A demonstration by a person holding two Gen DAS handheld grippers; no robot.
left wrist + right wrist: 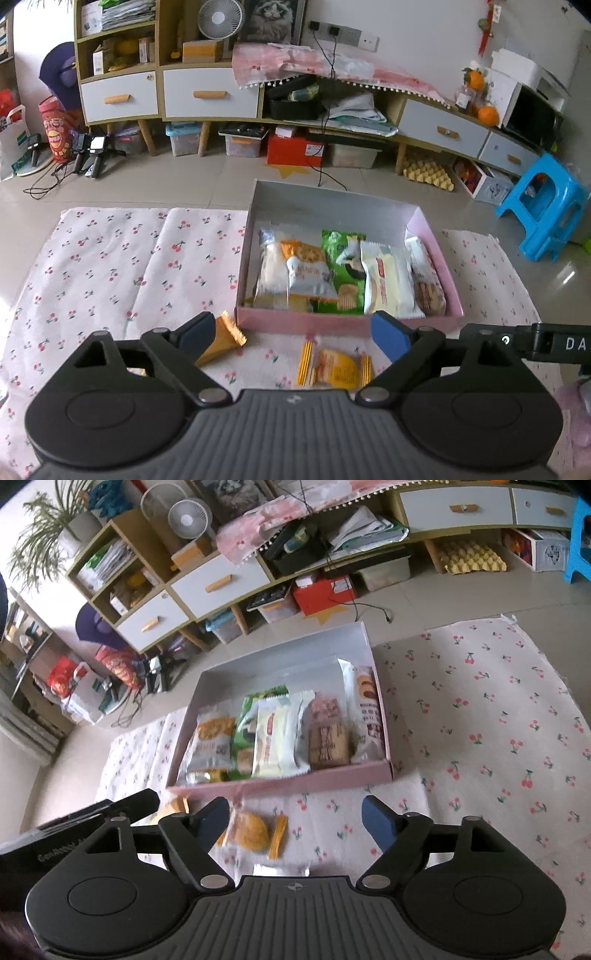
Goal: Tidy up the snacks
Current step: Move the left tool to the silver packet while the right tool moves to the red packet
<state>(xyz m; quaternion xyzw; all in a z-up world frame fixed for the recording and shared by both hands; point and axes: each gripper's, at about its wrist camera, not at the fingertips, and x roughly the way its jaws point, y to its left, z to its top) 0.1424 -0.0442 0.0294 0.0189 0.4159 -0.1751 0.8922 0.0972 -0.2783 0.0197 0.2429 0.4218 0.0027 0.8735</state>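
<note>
Both grippers, left (293,330) and right (295,818), fingers wide apart and empty, above two yellow snack packets (334,367) on the cherry-print cloth (110,266) before the pink box (347,323). Risk: crowded box may reject additions.

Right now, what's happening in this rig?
A person with a gripper in each hand is sorting snacks into a pink box on a cherry-print cloth. Several packets already sit in a row inside. Two are outside: a yellow-wrapped pastry and an orange packet. The left gripper and right gripper are both open, holding nothing.
</note>
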